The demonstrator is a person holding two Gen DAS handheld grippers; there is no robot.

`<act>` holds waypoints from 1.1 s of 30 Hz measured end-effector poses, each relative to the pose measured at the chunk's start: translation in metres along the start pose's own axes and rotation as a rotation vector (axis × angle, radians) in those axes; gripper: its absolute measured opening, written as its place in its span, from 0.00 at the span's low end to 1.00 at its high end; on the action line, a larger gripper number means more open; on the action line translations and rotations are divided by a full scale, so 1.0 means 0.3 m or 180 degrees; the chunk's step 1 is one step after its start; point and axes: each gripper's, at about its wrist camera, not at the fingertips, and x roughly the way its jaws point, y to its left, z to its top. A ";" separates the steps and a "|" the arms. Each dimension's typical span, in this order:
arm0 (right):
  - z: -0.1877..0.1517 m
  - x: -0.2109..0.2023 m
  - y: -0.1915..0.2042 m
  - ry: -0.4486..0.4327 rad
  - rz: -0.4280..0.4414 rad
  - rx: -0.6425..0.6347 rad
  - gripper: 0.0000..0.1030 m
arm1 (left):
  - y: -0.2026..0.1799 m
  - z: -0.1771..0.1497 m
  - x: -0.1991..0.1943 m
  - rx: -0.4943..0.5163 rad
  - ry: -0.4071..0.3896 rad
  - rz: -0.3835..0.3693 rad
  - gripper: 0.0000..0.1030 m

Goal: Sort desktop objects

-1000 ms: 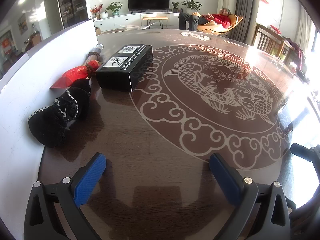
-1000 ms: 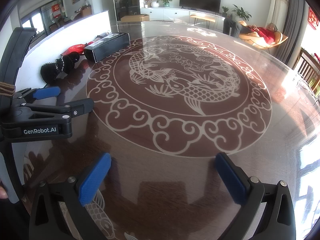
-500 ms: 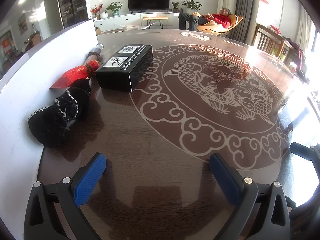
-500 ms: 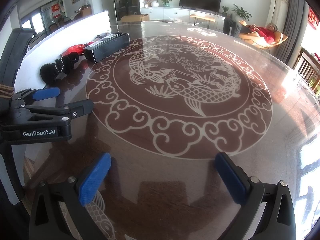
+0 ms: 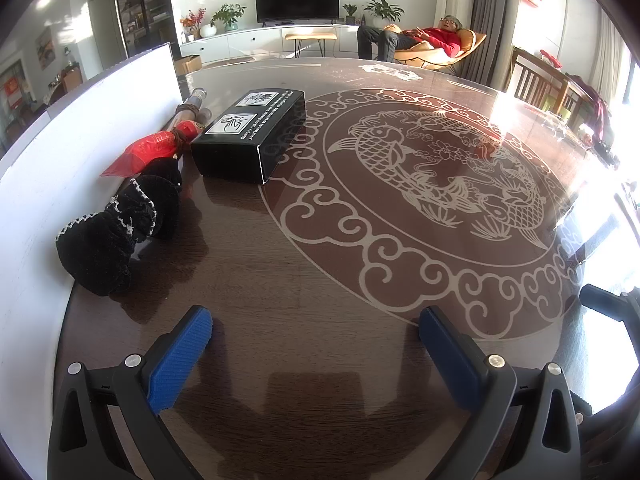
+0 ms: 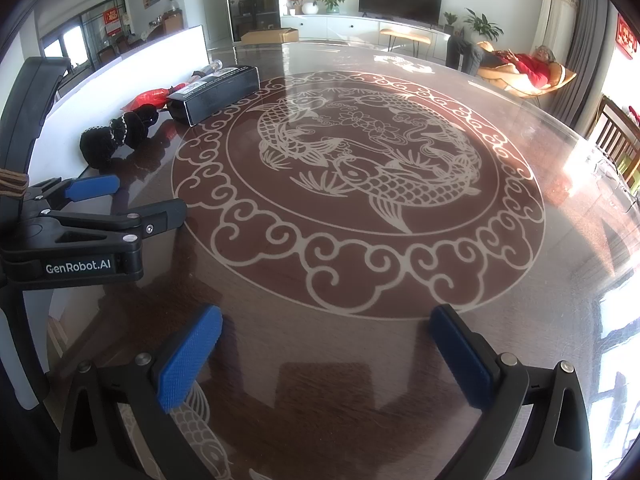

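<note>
I held my left gripper (image 5: 316, 344) and right gripper (image 6: 326, 344) spread and empty above the table (image 5: 360, 280). The black box (image 5: 250, 134), black cloth (image 5: 116, 232) and red item (image 5: 154, 148) lay together beside the white board (image 5: 60, 152); the sorting looked nearly finished.

The left claw (image 5: 316, 338) hangs wide apart over the dark glossy fish-patterned tabletop (image 5: 320, 280). A black rectangular cardboard box (image 5: 250, 134), a red foil-wrapped bundle (image 5: 150, 152) and a black knitted fabric heap (image 5: 116, 232) lie along the white board (image 5: 60, 152).

Bottle (image 5: 191, 109) mostly hidden behind black box (image 5: 252, 132); box print unreadable.
</note>
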 end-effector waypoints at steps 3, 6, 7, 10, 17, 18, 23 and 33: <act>0.000 0.000 0.001 -0.0001 0.0000 0.0001 1.00 | 0.000 0.000 0.000 0.0000 0.0000 0.0000 1.00; 0.000 0.000 0.001 -0.0001 0.0001 0.0003 1.00 | 0.000 0.000 0.000 0.0000 0.0000 0.0000 1.00; 0.000 0.000 0.000 -0.0001 0.0001 0.0003 1.00 | 0.000 0.000 0.000 0.0000 0.0000 0.0000 1.00; 0.001 0.000 0.002 -0.0002 -0.0010 0.0003 1.00 | 0.000 0.000 0.000 0.0000 0.0000 0.0000 1.00; 0.003 0.000 0.005 -0.0002 -0.0009 0.0005 1.00 | 0.000 0.000 0.000 0.0000 0.0000 0.0000 1.00; 0.003 0.001 0.005 -0.0003 -0.0009 0.0007 1.00 | 0.000 0.000 0.000 0.0000 0.0000 0.0000 1.00; 0.002 0.000 0.004 -0.0003 -0.0010 0.0005 1.00 | -0.001 0.001 -0.001 -0.0001 0.0000 0.0000 1.00; 0.001 0.000 0.004 -0.0004 -0.0010 0.0006 1.00 | 0.092 0.054 -0.190 0.0152 -0.0580 0.0352 1.00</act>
